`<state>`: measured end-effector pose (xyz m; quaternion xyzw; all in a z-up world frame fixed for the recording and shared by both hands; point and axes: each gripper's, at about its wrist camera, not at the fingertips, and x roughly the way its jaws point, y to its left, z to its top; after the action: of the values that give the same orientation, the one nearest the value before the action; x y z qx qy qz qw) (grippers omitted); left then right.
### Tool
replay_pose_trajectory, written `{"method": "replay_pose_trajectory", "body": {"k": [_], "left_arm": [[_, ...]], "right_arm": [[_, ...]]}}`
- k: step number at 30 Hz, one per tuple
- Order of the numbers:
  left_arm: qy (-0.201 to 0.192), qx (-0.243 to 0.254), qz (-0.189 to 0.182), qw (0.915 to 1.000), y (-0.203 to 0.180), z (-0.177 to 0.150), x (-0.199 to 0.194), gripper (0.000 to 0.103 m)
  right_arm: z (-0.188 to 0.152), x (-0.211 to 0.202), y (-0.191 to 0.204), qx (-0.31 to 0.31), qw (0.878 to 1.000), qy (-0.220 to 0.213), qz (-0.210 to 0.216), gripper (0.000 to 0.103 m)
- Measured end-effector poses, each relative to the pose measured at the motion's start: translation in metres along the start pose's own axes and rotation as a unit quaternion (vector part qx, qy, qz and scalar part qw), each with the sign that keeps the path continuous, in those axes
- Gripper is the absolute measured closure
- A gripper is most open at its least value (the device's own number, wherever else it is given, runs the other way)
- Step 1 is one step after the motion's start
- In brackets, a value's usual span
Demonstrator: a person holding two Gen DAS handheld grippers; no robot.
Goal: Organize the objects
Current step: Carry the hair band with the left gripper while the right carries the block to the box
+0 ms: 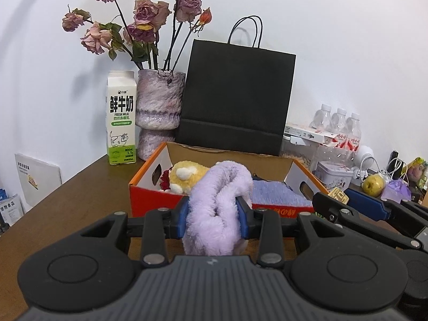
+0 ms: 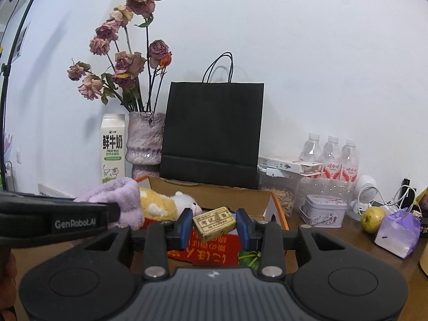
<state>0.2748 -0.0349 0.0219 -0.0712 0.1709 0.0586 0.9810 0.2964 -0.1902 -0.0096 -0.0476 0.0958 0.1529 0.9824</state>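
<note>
Between the blue pads of the left gripper (image 1: 213,215) a lilac fleece cloth (image 1: 216,208) is clamped, bunched and hanging down below the jaws. The right gripper (image 2: 214,223) is clamped on a small tan carton with printed characters (image 2: 214,223), which sits tilted between its pads. Both are just at the near wall of the orange cardboard box (image 1: 157,195), where a yellow and white plush toy (image 1: 184,176) and a folded blue-violet towel (image 1: 278,194) already lie. Behind the box stand a black paper bag (image 1: 235,99), a milk carton (image 1: 121,119) and a vase of dried roses (image 1: 159,107).

The risks, in my judgement: the loose end of the cloth may catch on the box wall and drag it, because it hangs low. The carton is held at an angle, so it may twist out of the pads. The two grippers are near each other and could collide over the box.

The floor of the box is mostly hidden by the grippers. The lower end of the cloth is cut off behind the gripper body, and the print on the carton is too small to read.
</note>
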Motion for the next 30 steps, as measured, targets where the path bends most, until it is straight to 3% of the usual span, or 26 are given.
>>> {"method": "replay_pose_trajectory", "body": {"k": [30], "left_arm": [[-0.023, 0.006, -0.012, 0.9996, 0.001, 0.042, 0.092, 0.067]], "right_arm": [[0.018, 0.109, -0.022, 0.012, 1.000, 0.005, -0.007, 0.069]]}}
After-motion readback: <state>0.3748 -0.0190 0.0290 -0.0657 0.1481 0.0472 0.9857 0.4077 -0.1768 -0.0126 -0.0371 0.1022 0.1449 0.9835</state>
